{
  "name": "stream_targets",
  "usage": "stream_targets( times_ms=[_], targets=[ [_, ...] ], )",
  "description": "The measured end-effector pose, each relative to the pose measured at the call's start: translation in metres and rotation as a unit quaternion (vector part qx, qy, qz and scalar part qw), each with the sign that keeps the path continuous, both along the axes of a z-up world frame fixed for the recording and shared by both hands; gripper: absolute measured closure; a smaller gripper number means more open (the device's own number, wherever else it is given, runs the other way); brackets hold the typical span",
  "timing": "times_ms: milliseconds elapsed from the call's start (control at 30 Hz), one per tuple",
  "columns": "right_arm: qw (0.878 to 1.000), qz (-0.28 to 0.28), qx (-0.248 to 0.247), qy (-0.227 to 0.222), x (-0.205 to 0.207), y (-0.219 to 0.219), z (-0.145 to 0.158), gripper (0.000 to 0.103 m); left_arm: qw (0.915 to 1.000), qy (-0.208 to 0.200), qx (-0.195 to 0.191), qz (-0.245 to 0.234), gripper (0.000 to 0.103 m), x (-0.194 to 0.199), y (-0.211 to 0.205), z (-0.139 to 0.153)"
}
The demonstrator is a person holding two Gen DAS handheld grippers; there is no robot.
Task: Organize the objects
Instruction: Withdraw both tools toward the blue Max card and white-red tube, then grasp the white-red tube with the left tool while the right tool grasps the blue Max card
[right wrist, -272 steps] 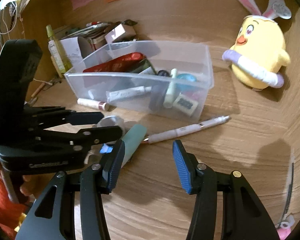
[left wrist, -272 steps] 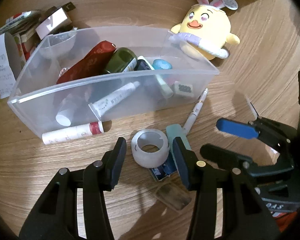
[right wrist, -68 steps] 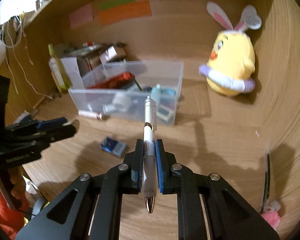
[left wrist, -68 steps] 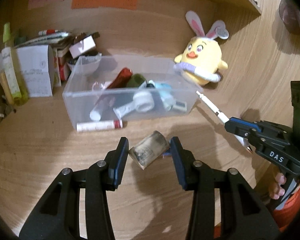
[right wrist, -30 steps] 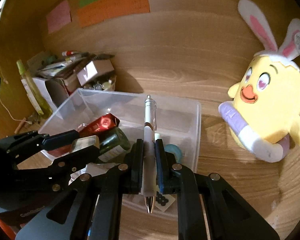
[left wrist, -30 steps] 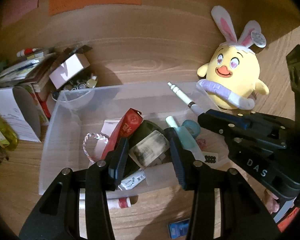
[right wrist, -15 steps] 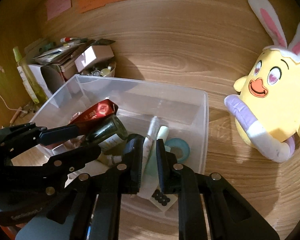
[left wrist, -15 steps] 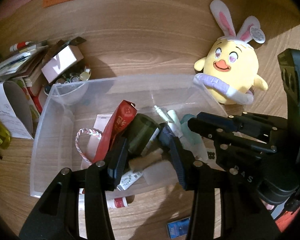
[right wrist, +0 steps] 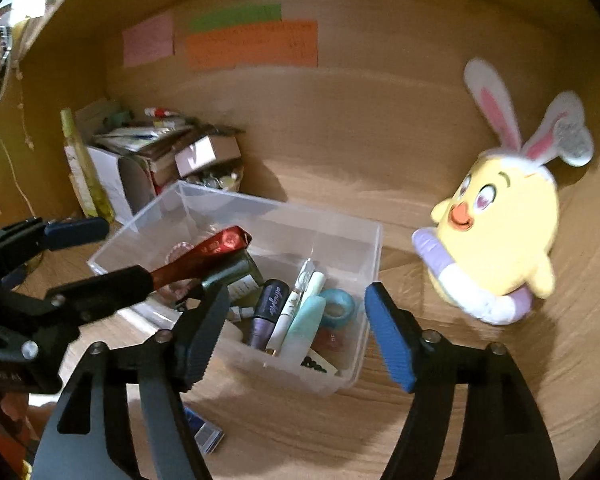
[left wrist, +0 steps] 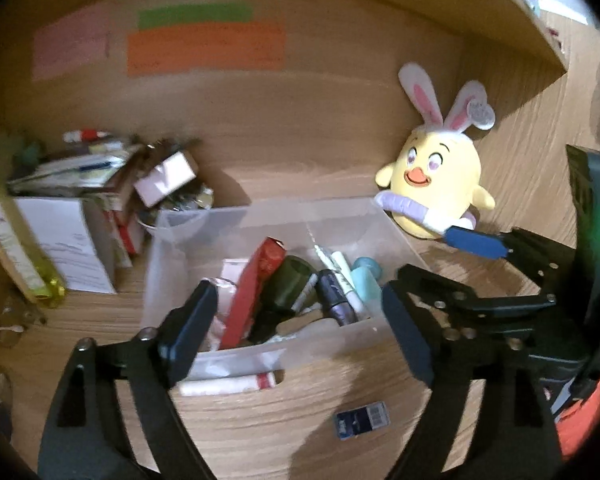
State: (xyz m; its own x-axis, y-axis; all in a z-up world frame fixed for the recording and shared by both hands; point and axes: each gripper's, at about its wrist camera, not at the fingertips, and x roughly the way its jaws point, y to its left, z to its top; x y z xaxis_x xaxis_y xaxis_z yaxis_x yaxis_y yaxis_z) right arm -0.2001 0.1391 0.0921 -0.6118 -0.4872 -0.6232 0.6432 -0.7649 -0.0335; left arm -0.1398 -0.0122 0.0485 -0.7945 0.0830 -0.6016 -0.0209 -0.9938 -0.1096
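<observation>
Listing the left wrist view first: the left gripper (left wrist: 296, 320), black with blue-lined pads, hangs over the near wall of a clear plastic storage bin (left wrist: 180, 240) on the wood-grain tabletop (left wrist: 280, 420); its jaws stand wide and are opening, with nothing between them. Inside the bin: a red foil packet (left wrist: 252, 284) leaning upright, a dark green bottle (left wrist: 288, 280), a dark purple tube (left wrist: 332, 292), a white pen (left wrist: 332, 260) and a pale teal capped tube (left wrist: 366, 276). Outside, touching the bin's near wall, lies a white tube with a red cap (left wrist: 228, 385). A small blue carton with a barcode (left wrist: 362, 420) lies on the tabletop nearer still, to the right. A yellow plush chick with rabbit ears (left wrist: 436, 184) sits just beside the bin's far right corner. At far left, a pile of papers and small boxes (left wrist: 100, 176). The right gripper (left wrist: 440, 256) enters from the right.

Right wrist view: the right gripper (right wrist: 296, 332) hangs above the bin's (right wrist: 364, 248) near right corner, jaws apart and opening, empty. Below it, in the bin's right part, the white pen (right wrist: 290, 312) lies among the purple tube (right wrist: 266, 308), the teal tube (right wrist: 306, 324), a roll of teal tape (right wrist: 338, 308) and a white card with black dots (right wrist: 318, 364). The red packet (right wrist: 204, 256) and green bottle (right wrist: 236, 276) lie left of them. The plush chick (right wrist: 500, 232) stands right of the bin. The left gripper (right wrist: 100, 252) reaches in from the left, its jaws apart.
</observation>
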Motion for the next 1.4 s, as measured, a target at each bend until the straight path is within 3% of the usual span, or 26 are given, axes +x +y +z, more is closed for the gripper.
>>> stream_targets(
  times_ms=[133, 333, 500, 900, 1300, 1400],
  targets=[
    [1.0, 0.011, -0.013, 0.007, 0.018, 0.007, 0.008, 0.022, 0.9999, 0.008, -0.004, 0.012, 0.006, 0.018, -0.01, 0.005],
    [1.0, 0.024, -0.016, -0.006, 0.037, 0.011, -0.002, 0.022, 0.9994, -0.027, 0.006, 0.021, 0.004, 0.03, -0.029, -0.013],
    [0.999, 0.036, -0.01, -0.036, 0.047, 0.009, -0.024, 0.022, 0.9971, -0.066, -0.01, 0.037, 0.004, 0.031, -0.038, -0.043],
    [0.989, 0.071, 0.035, -0.125, 0.053, -0.003, -0.086, 0.022, 0.9848, -0.169, 0.002, 0.038, 0.004, -0.01, -0.039, -0.108],
    [0.983, 0.108, 0.091, -0.116, 0.056, -0.032, -0.107, 0.023, 0.9817, -0.174, -0.007, 0.077, 0.003, -0.02, -0.033, -0.116],
    [0.983, 0.115, 0.095, -0.105, 0.06, -0.033, -0.107, 0.035, 0.9811, -0.172, 0.003, 0.088, 0.006, -0.019, -0.035, -0.116]
  ],
)
